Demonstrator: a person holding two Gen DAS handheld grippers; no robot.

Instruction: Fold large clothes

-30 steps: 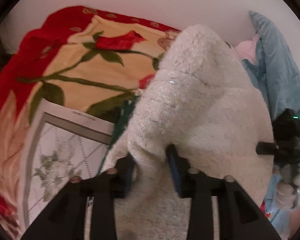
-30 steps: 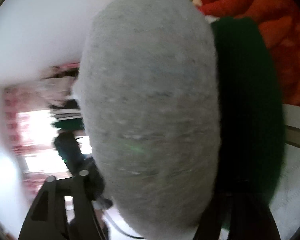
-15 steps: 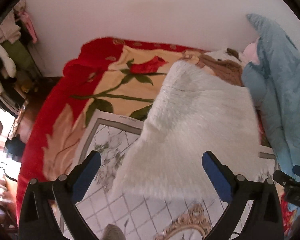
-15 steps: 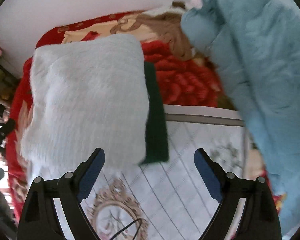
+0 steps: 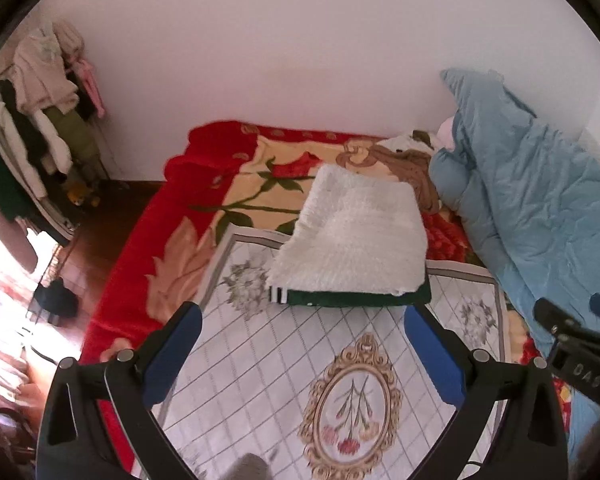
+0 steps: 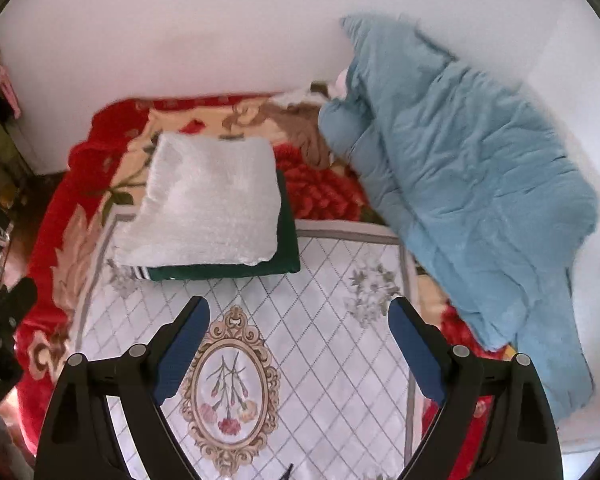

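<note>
The green garment (image 5: 360,298) shows only as a thin edge with white stripes at one corner, since the folded white fluffy garment (image 5: 356,240) lies stacked on top and covers the rest. How the white piece is folded inside cannot be made out. At the right border of the left wrist view the right gripper (image 5: 572,336) is cut off. The right wrist view is slightly blurred, most of all at the edges.

The stack rests on the far end of a white floral mat (image 6: 320,344), partly over a red rose blanket (image 5: 148,264) covering the bed. A blue quilt (image 6: 460,184) is heaped against the white wall (image 5: 280,40). Clothes hang on a rack (image 5: 40,120) over dark flooring.

The left gripper (image 5: 300,344) and the right gripper (image 6: 300,336) both hang above the mat with jaws spread wide, nothing between them.
</note>
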